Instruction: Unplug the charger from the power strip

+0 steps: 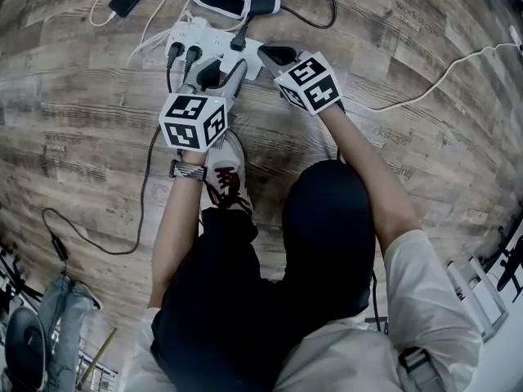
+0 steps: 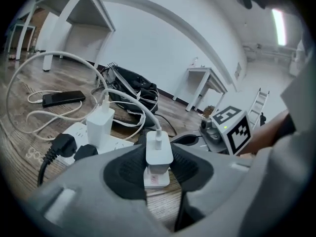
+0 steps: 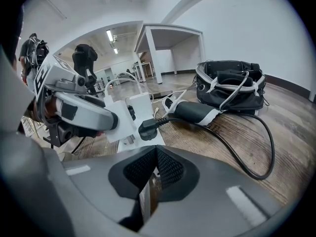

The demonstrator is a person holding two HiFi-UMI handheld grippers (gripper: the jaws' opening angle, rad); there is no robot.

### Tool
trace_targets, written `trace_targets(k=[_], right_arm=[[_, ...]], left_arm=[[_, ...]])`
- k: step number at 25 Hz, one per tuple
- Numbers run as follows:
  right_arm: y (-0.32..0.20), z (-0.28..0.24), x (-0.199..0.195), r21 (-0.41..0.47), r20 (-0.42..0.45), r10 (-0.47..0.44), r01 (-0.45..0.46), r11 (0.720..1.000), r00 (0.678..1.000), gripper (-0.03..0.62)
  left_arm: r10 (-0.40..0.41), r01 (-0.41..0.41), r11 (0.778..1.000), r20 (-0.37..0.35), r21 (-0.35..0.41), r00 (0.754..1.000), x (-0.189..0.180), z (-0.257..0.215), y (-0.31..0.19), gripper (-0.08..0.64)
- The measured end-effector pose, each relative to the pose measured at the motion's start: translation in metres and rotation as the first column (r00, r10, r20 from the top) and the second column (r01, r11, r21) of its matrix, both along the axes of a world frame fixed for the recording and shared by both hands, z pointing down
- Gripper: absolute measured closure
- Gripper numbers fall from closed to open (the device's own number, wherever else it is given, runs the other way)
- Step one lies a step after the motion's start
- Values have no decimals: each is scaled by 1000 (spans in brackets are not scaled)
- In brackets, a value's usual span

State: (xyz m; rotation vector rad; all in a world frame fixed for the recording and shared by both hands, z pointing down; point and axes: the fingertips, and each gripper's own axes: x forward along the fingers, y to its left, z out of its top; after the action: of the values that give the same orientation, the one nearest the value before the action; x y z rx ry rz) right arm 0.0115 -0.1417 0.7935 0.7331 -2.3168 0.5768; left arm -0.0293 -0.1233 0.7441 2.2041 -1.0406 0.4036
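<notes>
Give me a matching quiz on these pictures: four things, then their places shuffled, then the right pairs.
Things:
1 charger
2 power strip
3 phone
4 bag

Places:
A slumped in a heap on the floor
B between the jaws of the left gripper
C lying flat beside white cables
D one end clamped in the jaws of the right gripper

Pairs: 1-B, 2-D, 3-C, 4-A
</notes>
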Motion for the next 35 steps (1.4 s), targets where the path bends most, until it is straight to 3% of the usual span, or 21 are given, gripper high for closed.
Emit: trace_targets(k=[14,20,35], right_arm=[[-1,0,-1,20,2,-22,22,1000,1000,591],[-1,0,-1,14,11,-18,18,1000,1000,591],[-2,-1,-2,8,18,-11,11,1000,1000,591]], left_arm=[[-12,8,998,-64,-69,998,-2,16,-3,419],[-54,39,994,-141,-104,989,-6,19,-3,416],[-80,81,996,40,-31,996,-26,24,-9,362]])
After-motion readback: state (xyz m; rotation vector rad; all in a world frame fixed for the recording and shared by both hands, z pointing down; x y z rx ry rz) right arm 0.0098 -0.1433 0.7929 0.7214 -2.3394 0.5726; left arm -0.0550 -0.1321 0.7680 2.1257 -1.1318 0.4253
